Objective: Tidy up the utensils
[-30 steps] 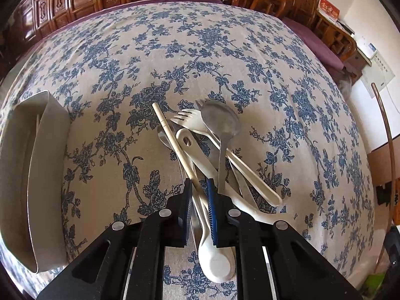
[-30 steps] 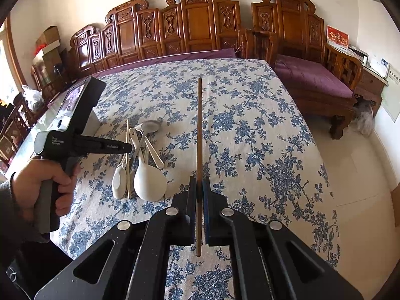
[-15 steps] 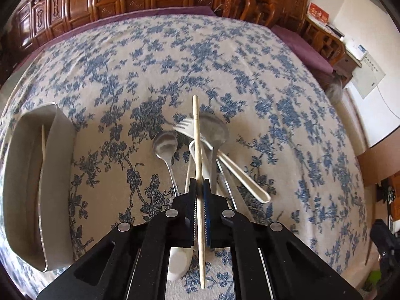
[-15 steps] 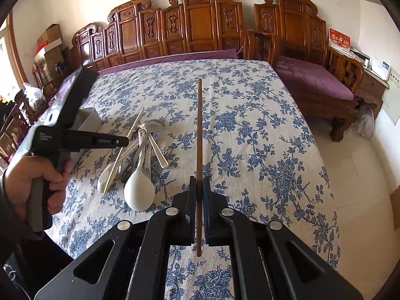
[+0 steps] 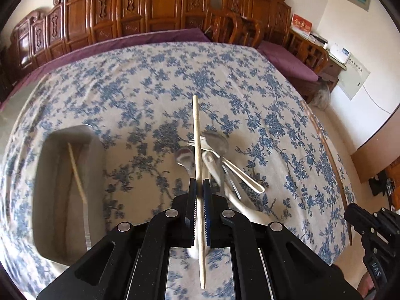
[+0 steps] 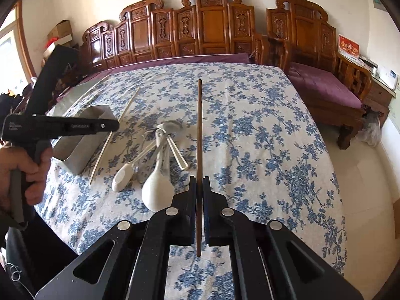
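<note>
My left gripper is clamped on a pale chopstick, jaws all but closed around its shaft. The stick runs forward between the blue pads, lifted clear of the floral tablecloth, its tip over the utensil pile.

My right gripper is likewise closed tight, on a dark brown chopstick, held above the cloth and pointing toward the far table edge.

The remaining utensils lie heaped mid-table: a white ceramic spoon, a second white spoon, a metal spoon and a white fork, overlapping one another.

A grey metal tray sits left of the heap with one pale chopstick inside it. Motion blur hides finer detail of the pile in the left view.
</note>
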